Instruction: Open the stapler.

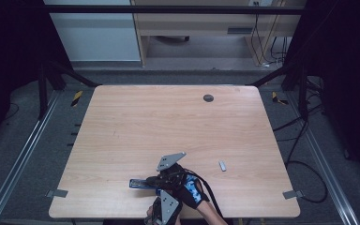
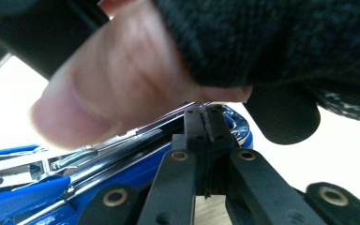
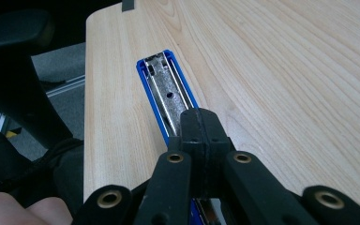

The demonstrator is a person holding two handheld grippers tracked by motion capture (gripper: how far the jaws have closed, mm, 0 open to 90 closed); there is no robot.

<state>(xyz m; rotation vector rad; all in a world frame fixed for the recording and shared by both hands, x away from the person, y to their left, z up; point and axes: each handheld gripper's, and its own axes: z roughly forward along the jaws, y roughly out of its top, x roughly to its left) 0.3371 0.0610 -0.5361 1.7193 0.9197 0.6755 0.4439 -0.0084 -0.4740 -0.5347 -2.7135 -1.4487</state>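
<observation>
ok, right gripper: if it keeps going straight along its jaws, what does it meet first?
The blue stapler. In the right gripper view the right gripper, jaws shut, sits right over the stapler's open metal channel and points along it, so it would likely run along that, then bare table. Whether it already touches is unclear.

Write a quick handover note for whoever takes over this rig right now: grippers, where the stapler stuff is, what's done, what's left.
Left gripper: jaws shut, tips against the blue stapler lying opened out near the table's front edge.
Right gripper: jaws shut, resting over the stapler's exposed metal channel.
A small grey strip, probably staples, lies apart to the right, untouched.
Done: stapler is open.
Left, likely: fetch the strip, load it, close the stapler.
</observation>
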